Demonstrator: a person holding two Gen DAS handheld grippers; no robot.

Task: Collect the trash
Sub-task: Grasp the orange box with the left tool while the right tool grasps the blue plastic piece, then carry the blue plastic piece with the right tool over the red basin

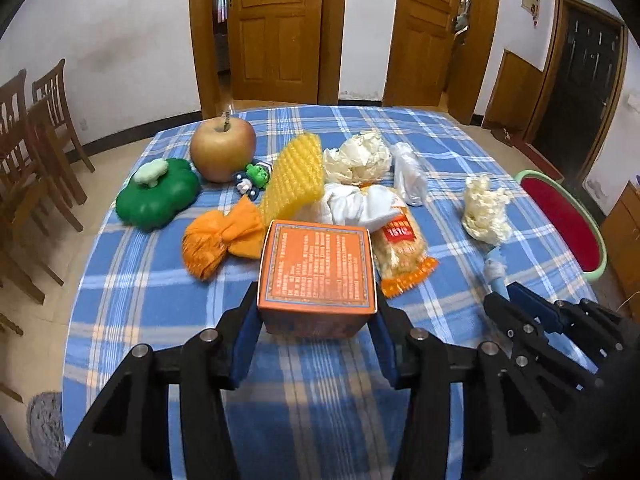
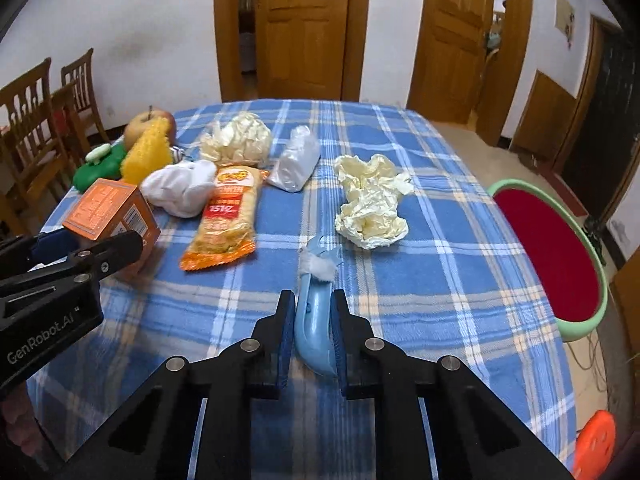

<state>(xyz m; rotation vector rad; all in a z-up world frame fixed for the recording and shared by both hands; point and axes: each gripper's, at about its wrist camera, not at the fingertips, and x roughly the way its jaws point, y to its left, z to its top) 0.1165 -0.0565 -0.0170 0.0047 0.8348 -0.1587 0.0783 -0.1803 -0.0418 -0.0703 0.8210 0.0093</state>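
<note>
Left wrist view: left gripper (image 1: 317, 312) has both blue pads against the sides of the orange box (image 1: 318, 266), jaws spread wide to the box's width, box held between them over the blue plaid tablecloth (image 1: 168, 300). Can't tell if the box base touches the cloth.

Right wrist view: right gripper (image 2: 311, 322) nearly closed on a light blue plastic tool (image 2: 314, 320), pads touching both of its sides. Tool's far end carries a white fluffy wad (image 2: 318, 268).

Beyond the box: orange mesh bag (image 1: 220, 240) just left of it, yellow foam net (image 1: 294, 176) standing tilted behind it, white cloth bundle (image 1: 356, 204) and an orange snack packet (image 1: 402, 252) to its right, packet lying flat. Further back, crumpled cream paper (image 1: 358, 158) and a clear plastic bag (image 1: 408, 172).

Nearest the right gripper: a second crumpled cream paper wad (image 2: 370, 200), just past the tool tip, not touching.

Non-trash at the far left: apple (image 1: 222, 148), green lidded toy (image 1: 158, 194), small green figure (image 1: 256, 178), close together.

Off the table's right edge: green-rimmed red basin (image 2: 554, 236), lower than the tabletop. Wooden chairs (image 1: 32, 140) left of the table.
</note>
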